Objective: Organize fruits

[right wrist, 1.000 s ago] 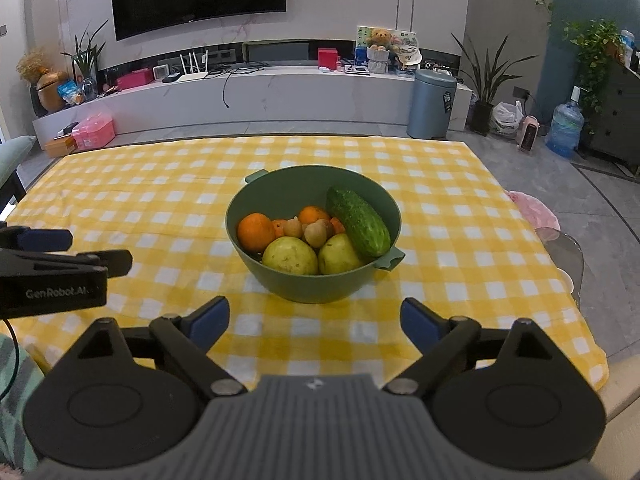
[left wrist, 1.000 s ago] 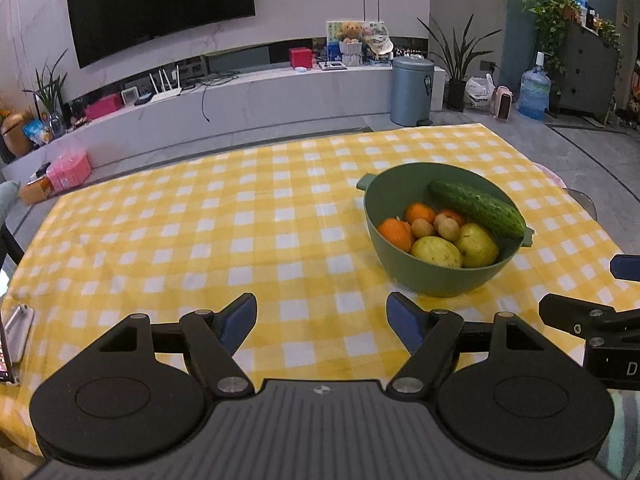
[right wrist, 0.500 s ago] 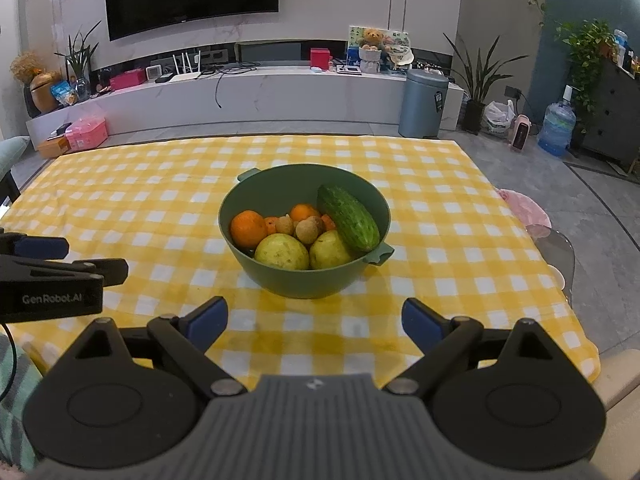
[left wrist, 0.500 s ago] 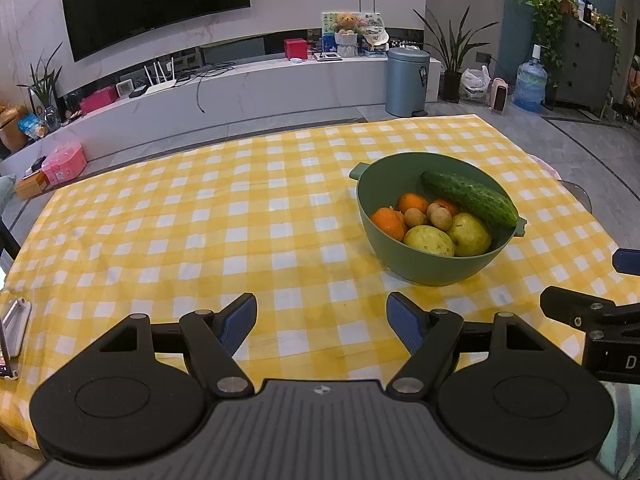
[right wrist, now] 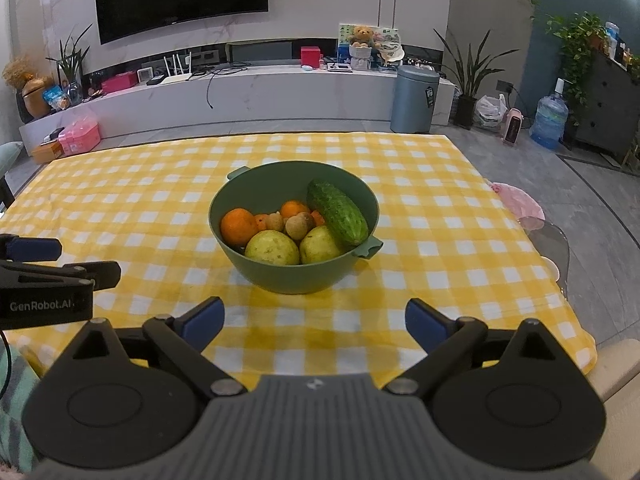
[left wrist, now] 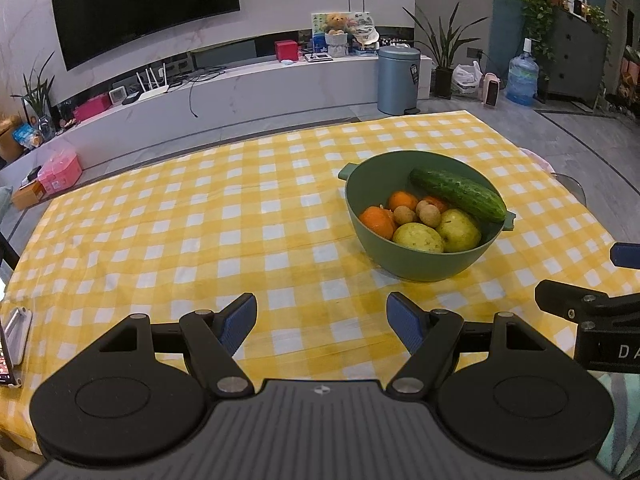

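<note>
All the produce sits in the green bowl [right wrist: 293,276] on the checked tablecloth [right wrist: 440,240]; none lies loose, which fits fruit already gathered or fruit awaiting sorting out. Inside: a cucumber [right wrist: 337,213] at 2 o'clock, oranges [right wrist: 239,226] at 9, two pale pears [right wrist: 272,248] at 6, small brown fruits [right wrist: 300,225] mid-bowl. The left gripper [left wrist: 322,322] and right gripper [right wrist: 315,320] hover with jaws spread, holding nothing.
</note>
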The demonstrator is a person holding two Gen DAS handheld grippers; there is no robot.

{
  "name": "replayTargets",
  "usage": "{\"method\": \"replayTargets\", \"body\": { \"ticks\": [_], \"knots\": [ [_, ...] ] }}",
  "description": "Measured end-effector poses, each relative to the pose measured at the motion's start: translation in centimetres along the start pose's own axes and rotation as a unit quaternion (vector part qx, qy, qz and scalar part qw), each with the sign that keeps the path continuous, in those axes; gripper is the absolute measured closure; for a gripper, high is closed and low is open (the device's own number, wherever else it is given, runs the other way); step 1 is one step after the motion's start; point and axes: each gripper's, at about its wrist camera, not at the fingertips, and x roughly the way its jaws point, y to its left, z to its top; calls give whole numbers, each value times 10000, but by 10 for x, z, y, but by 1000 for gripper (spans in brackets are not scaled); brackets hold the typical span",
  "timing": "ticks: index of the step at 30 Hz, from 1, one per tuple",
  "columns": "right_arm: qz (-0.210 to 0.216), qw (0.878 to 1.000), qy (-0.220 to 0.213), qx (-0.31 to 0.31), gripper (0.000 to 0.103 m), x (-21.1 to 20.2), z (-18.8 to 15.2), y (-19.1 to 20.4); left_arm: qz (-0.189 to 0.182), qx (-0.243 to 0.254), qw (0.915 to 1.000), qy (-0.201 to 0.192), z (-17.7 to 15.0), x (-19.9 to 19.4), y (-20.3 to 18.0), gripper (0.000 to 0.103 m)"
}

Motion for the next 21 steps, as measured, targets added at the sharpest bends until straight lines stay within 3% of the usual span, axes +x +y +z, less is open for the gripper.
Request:
{"method": "replayTargets", "body": {
  "ticks": [21],
  "knots": [
    [-39, 10000, -24, 34, 8, -7, -4, -1, 30, -36, 9999, -109, -2, -10, 1, 16]
  ]
}}
